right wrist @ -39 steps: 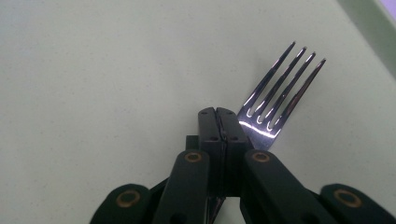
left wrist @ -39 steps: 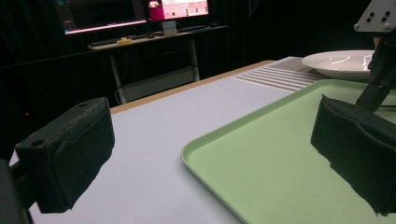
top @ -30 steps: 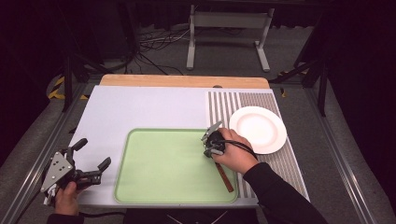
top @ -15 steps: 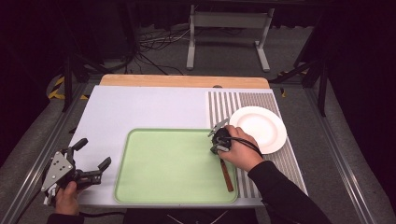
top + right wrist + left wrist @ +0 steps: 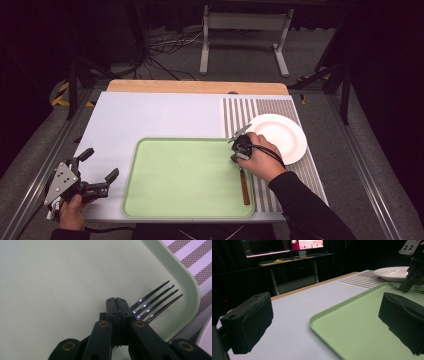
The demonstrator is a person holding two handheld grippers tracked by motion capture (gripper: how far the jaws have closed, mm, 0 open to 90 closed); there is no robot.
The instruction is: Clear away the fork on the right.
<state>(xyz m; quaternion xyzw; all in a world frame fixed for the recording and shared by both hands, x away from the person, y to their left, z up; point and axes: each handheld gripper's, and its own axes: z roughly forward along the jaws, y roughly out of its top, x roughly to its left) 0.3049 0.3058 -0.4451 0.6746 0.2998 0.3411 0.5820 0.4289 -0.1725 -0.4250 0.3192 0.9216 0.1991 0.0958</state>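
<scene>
A fork with a brown wooden handle (image 5: 244,187) lies at the right side of the pale green tray (image 5: 185,180). My right gripper (image 5: 234,156) points down at the fork's neck. In the right gripper view its jaws (image 5: 116,300) are pressed together, and the fork's tines (image 5: 155,301) fan out from under their tip towards the tray's corner. The white plate (image 5: 282,135) sits just right of that hand. My left gripper (image 5: 100,163) hovers open and empty at the table's front left, off the tray.
A brown-striped mat (image 5: 265,112) lies under the plate and along the tray's right rim. The white table top (image 5: 150,115) stretches behind the tray to a wooden edge (image 5: 195,86). The left gripper view shows the tray's rim (image 5: 322,315) close ahead.
The right hand has slid a little to the right, towards the plate. The upper end of the fork's handle has swung right with it. The left gripper has stayed put.
</scene>
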